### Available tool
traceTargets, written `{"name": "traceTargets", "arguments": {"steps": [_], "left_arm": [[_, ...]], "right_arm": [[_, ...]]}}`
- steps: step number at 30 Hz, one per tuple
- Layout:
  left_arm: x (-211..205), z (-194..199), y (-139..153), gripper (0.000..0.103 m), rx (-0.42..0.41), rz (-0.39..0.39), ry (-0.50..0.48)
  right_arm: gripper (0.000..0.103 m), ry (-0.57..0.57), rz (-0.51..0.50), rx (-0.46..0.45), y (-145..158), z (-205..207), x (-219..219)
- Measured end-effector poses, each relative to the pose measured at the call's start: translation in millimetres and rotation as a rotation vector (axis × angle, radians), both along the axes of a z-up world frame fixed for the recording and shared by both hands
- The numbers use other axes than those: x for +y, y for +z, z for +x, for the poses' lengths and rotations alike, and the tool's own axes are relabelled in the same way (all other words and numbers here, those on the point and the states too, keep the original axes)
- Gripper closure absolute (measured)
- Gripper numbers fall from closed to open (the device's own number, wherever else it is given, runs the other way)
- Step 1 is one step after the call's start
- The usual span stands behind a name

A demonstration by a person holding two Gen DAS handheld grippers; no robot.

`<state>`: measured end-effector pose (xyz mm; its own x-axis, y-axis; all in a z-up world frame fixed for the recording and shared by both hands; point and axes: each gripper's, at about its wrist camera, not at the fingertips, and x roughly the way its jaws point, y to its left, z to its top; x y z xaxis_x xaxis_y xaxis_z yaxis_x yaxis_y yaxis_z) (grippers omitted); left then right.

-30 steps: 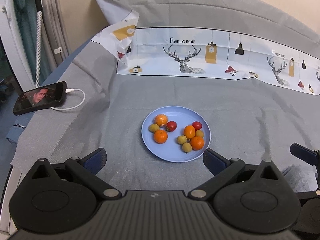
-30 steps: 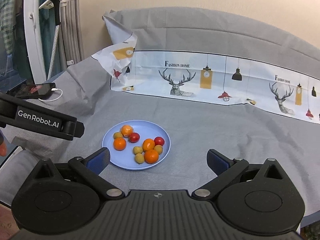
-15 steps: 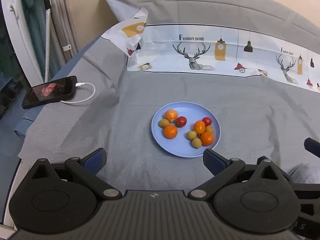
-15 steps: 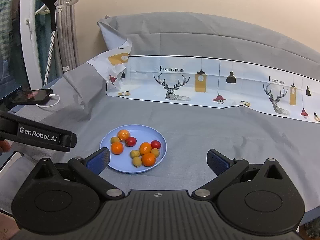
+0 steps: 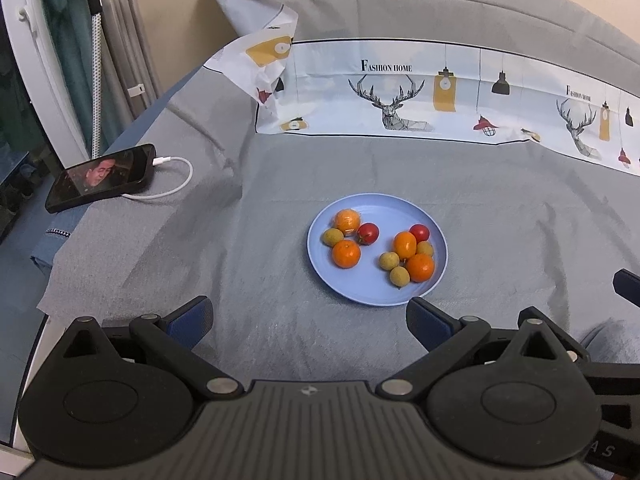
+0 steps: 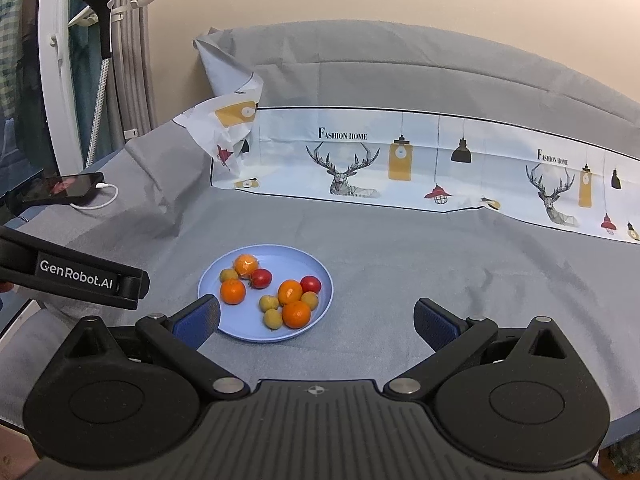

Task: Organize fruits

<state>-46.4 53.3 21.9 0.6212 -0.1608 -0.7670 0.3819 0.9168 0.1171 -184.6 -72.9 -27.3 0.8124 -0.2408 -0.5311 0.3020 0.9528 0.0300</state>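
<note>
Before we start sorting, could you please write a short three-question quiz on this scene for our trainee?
1. True or false: both tongs, left and right, are open and empty.
2. How many red fruits lie on the blue plate?
3. What is plugged into the phone: A) earphones B) a white cable C) nothing?

Key: 1 true. 2 two, one by the left cluster, one by the right. 3 B, the white cable.

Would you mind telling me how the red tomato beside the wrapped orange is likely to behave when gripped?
The red tomato looks round and glossy, so it may slip or roll. It appears to touch the wrapped orange, so a nudge probably shifts both. Its skin likely bruises under a hard squeeze.
</note>
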Motion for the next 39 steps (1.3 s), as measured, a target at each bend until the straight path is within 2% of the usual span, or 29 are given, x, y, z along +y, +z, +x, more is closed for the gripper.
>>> {"name": "traceTargets", "arguments": {"steps": [39], "left_arm": [[0.3,5.5,-5.2,0.0,0.008,0.03,0.013]], "right_arm": [[0.001,0.009,0.006,0.015,-4.7,2.9,-0.2]]}}
